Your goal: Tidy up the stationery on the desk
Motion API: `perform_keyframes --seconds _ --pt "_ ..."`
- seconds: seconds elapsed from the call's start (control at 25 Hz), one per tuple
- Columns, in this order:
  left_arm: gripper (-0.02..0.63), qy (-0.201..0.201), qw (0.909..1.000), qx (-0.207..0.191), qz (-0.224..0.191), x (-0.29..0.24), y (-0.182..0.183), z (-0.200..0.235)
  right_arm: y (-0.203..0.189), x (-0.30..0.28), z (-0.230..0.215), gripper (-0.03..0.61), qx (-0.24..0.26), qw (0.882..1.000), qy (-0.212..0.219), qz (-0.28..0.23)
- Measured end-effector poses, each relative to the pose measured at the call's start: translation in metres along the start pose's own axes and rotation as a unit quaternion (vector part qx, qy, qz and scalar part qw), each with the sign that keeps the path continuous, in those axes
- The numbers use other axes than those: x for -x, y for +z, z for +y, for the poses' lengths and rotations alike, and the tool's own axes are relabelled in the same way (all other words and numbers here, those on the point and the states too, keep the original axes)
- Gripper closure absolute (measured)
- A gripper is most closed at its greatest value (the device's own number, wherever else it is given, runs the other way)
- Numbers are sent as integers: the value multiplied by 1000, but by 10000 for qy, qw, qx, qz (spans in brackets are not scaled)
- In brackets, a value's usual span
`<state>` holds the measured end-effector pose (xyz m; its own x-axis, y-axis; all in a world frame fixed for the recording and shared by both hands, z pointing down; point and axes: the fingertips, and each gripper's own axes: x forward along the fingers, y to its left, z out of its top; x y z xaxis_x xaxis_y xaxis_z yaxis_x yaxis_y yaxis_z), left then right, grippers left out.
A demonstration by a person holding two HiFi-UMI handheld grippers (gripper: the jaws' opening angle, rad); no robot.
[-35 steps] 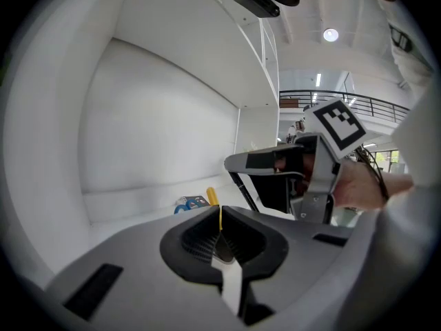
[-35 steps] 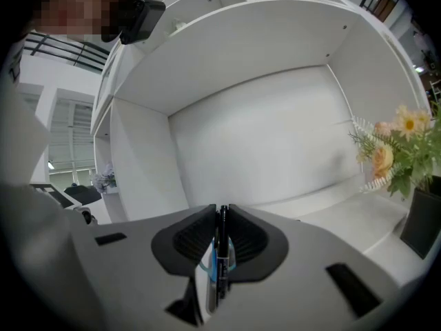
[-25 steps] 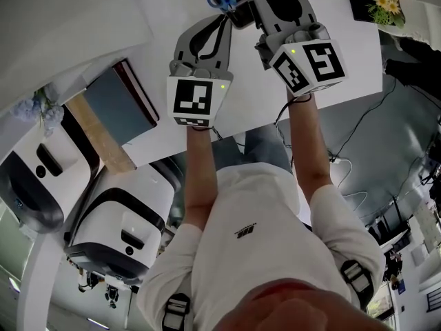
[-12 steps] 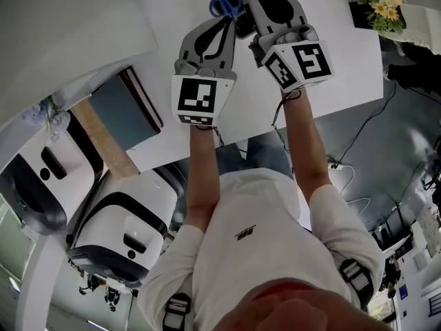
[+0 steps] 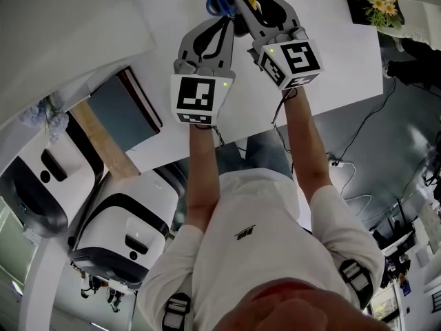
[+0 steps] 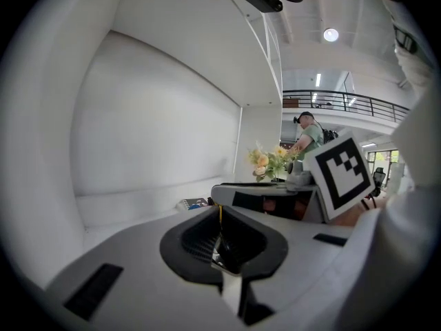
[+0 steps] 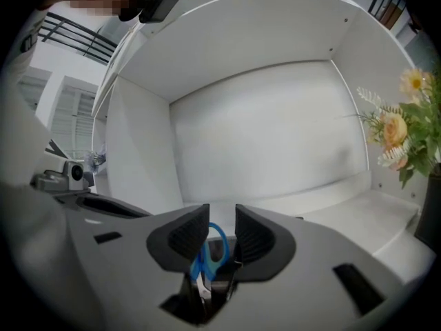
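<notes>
Scissors point(image 7: 212, 252) with blue handles are held over the white surface point(image 5: 337, 54), caught in the narrow gap of the right tool point(image 7: 222, 234), handles pointing away from its camera. Just beside it, the left tool point(image 6: 222, 243) is pressed together, with a thin silvery sliver between that I cannot identify.

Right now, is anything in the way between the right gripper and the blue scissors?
Nothing visible. The blue scissors already sit between the right hand-held gripper's jaws, their handle loop poking out.
</notes>
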<state>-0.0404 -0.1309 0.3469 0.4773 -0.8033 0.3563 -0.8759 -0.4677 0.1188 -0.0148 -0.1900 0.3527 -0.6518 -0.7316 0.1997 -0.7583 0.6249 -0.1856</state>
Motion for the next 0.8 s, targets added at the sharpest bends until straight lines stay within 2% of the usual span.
perform_keyframes --seconds 0.28,0.8 --pt "614 -60 10000 -47 -39 3 5 -5 4 18 1 481 150 9998 -95 -7" --pt "614 -278 9993 -217 -154 15 12 -25 8 73 7 551 466 9979 -398 228"
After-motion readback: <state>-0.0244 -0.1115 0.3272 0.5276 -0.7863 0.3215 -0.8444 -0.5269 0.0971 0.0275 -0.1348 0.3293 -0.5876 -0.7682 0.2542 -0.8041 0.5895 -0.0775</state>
